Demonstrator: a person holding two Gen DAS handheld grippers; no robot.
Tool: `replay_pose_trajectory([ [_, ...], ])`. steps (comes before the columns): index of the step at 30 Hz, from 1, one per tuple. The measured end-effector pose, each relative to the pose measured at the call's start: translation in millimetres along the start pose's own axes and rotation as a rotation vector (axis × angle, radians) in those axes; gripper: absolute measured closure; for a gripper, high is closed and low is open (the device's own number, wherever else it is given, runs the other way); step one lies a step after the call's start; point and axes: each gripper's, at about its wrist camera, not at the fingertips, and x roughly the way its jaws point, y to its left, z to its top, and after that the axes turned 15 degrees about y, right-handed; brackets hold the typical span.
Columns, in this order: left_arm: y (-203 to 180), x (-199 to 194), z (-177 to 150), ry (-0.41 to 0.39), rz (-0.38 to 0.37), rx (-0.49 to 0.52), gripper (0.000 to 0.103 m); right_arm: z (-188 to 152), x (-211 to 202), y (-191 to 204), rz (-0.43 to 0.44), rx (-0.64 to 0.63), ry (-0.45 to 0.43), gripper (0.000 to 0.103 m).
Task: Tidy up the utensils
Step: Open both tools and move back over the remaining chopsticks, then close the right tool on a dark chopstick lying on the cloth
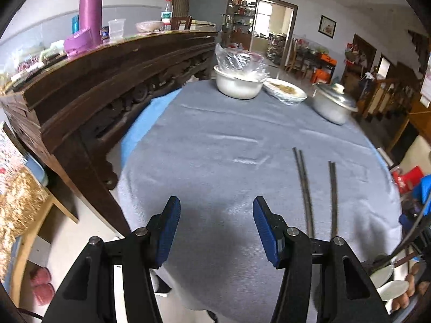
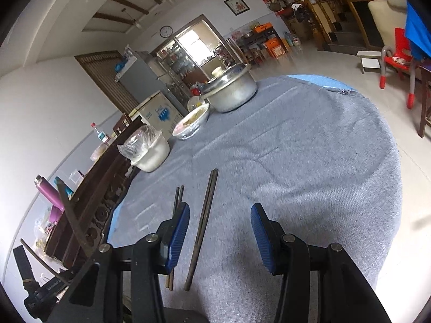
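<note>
- Left tool (image 1: 216, 226): jaws part open, nothing between them, only bare grey cloth of the table (image 1: 215, 140) below.
- Right tool (image 2: 219, 231): jaws part open, not gripping. One pair of chopsticks (image 2: 202, 226) lies on the cloth inside the gap, nearer the left pad; no pad appears to press it.
- A second pair of chopsticks (image 2: 178, 197) lies just beside, partly hidden behind the right tool's left pad.
- Risk: closing here may pinch one stick only, or roll the pair apart, since the sticks sit off-centre in the gap. The hidden pair may be knocked by the outer side of the pad.
- Risk: thin sticks flat on soft cloth; pads may snag the fabric.
- Left view alone shows spoons (image 1: 390, 282) at its lower right edge, apparently held in a hand.
- Right view alone shows which pair sits between the pads.
</note>
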Motion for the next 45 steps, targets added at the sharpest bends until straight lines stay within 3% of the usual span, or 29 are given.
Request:
replay_pose_trajectory([
  [6, -0.4, 2.5, 1.1, -0.013, 0.071, 0.016, 0.044, 2.2, 9.6, 3.3, -0.011, -0.015, 0.031, 0.053],
  [15, -5.4, 13.9, 7.7, 0.010, 0.077, 0.036, 0.044, 16.6, 31.0, 0.1, 0.009, -0.029, 0.098, 0.053],
  [22, -16.8, 45.6, 36.2, 0.082, -0.075, 0.085, 0.043, 52.9, 77.8, -0.2, 0.043, -0.055, 0.231, 0.053],
  [34, -89.6, 139.1, 108.5, 0.205, -0.161, 0.269, 0.043, 112.8, 187.7, 18.0, -0.060, -0.068, 0.398, 0.079],
  [38, -108.7, 161.2, 126.7, 0.229, -0.182, 0.287, 0.043, 120.2, 208.1, 25.7, -0.069, -0.073, 0.414, 0.079],
  [45, -136.5, 187.4, 141.6, 0.263, -0.199, 0.330, 0.043, 121.0, 223.6, 42.2, -0.180, -0.169, 0.403, 0.085],
])
